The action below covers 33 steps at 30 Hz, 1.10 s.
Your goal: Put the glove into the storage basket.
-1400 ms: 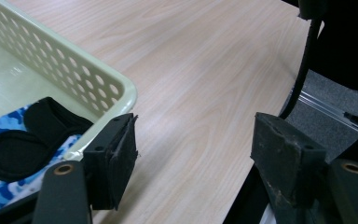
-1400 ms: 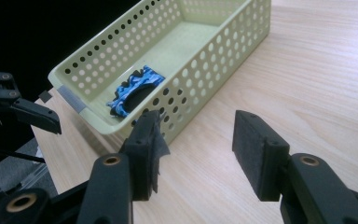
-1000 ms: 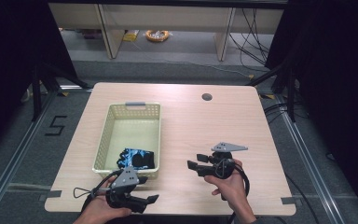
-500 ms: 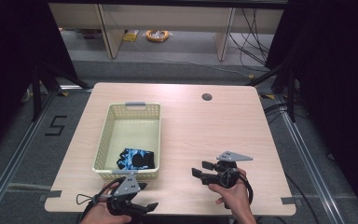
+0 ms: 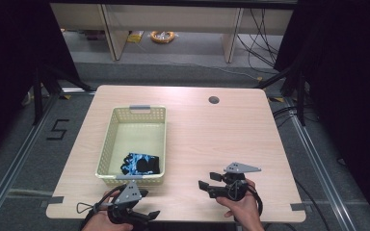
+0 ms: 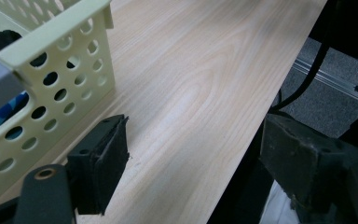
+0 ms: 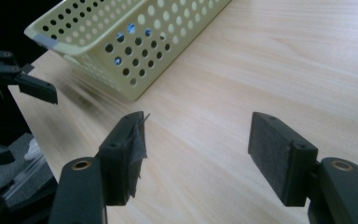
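From the high view I count one table (image 5: 212, 139), one pale yellow basket (image 5: 107, 144) toward its left edge, one black-and-blue glove (image 5: 141, 163) in the basket's near end, and two grippers at the near edge. My left gripper (image 5: 142, 204) sits just below the basket; my right gripper (image 5: 207, 180) is well apart from it.

My left gripper view adds the basket's holed wall (image 6: 51, 79) just beside the released jaws.

My right gripper view shows released jaws over bare wood, the basket (image 7: 135, 42) ahead.

High view overhead, gripper views low, sharing basket (image 5: 107, 149)
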{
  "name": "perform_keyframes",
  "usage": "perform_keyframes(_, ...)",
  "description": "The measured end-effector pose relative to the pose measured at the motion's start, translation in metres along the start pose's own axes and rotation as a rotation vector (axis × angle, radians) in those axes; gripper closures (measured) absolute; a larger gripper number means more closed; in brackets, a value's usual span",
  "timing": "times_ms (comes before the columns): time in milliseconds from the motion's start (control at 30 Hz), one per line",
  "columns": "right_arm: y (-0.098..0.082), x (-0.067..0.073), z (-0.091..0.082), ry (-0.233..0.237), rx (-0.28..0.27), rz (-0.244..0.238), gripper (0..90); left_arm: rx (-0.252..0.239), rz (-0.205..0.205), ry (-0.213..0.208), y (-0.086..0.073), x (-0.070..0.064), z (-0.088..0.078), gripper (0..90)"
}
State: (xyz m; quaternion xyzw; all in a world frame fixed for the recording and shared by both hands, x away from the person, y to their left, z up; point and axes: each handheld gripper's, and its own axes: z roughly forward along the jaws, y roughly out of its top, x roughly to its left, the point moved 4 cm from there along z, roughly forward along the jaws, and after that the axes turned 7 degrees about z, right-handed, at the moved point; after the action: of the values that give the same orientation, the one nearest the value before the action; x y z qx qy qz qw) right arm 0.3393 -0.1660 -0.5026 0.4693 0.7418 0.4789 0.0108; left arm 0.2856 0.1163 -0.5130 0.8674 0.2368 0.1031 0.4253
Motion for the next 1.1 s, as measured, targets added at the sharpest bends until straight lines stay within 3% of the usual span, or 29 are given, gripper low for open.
perform_keyframes(67, -0.003, 0.004, 0.000, 0.003, 0.019, 0.029, 36.8, 0.012, -0.013, -0.001, -0.002, 0.000, 0.000, 22.3)
perform_keyframes(100, -0.003, 0.002, -0.001, -0.016, 0.010, -0.021, 36.6, 0.010, -0.001, 0.010, -0.002, 0.001, 0.000, 22.2)
perform_keyframes(133, -0.004, 0.004, 0.000, 0.001, 0.008, -0.017, 36.6, -0.003, -0.024, 0.009, -0.003, 0.000, 0.001, 22.2)
perform_keyframes(167, -0.005, 0.005, -0.001, -0.008, 0.012, -0.029, 36.5, 0.009, -0.020, 0.005, -0.004, 0.001, 0.000, 22.0)
perform_keyframes(200, -0.006, 0.007, -0.001, -0.009, 0.019, -0.022, 36.3, 0.030, 0.009, 0.006, -0.005, 0.003, -0.001, 21.9)
perform_keyframes(233, -0.008, 0.008, -0.001, -0.010, 0.016, -0.025, 36.2, 0.009, -0.019, 0.013, -0.005, 0.002, -0.001, 21.8)
perform_keyframes(267, -0.010, 0.011, -0.002, -0.015, 0.040, -0.005, 36.1, 0.007, -0.002, 0.012, -0.006, 0.003, -0.001, 21.7)
perform_keyframes(300, -0.010, 0.009, -0.002, -0.021, 0.041, -0.047, 35.8, 0.003, -0.027, 0.009, -0.007, 0.001, 0.000, 21.5)
perform_keyframes(400, -0.014, 0.011, -0.002, -0.025, 0.053, -0.075, 34.7, 0.005, -0.035, 0.011, -0.009, 0.000, -0.001, 21.0)
perform_keyframes(433, -0.015, 0.014, -0.002, -0.028, 0.055, -0.057, 34.1, 0.028, 0.005, 0.007, -0.011, 0.002, -0.002, 20.9)
perform_keyframes(500, -0.019, 0.016, -0.003, -0.034, 0.072, -0.050, 32.0, 0.036, -0.009, 0.002, -0.014, 0.000, -0.002, 20.7)
perform_keyframes(533, -0.020, 0.014, -0.004, -0.042, 0.077, -0.076, 30.8, 0.038, -0.012, -0.001, -0.014, -0.001, -0.002, 20.3)
perform_keyframes(633, -0.025, 0.015, -0.003, -0.050, 0.098, -0.086, 26.4, 0.019, -0.007, 0.006, -0.016, -0.002, -0.001, 18.7)
perform_keyframes(667, -0.029, 0.018, -0.003, -0.056, 0.116, -0.067, 24.9, 0.050, 0.035, 0.012, -0.018, 0.001, -0.003, 18.2)
perform_keyframes(733, -0.032, 0.017, -0.003, -0.076, 0.133, -0.101, 21.6, 0.040, 0.014, 0.016, -0.020, -0.001, -0.001, 17.4)
perform_keyframes(833, -0.036, 0.018, -0.004, -0.087, 0.147, -0.117, 21.1, 0.045, 0.026, 0.015, -0.022, -0.001, -0.002, 17.2)
perform_keyframes(900, -0.039, 0.019, -0.006, -0.113, 0.149, -0.132, 20.3, 0.029, 0.012, 0.024, -0.023, -0.002, -0.001, 17.1)
perform_keyframes(1100, -0.046, 0.022, -0.008, -0.115, 0.164, -0.138, 20.2, 0.027, 0.000, 0.026, -0.027, -0.005, -0.001, 17.0)
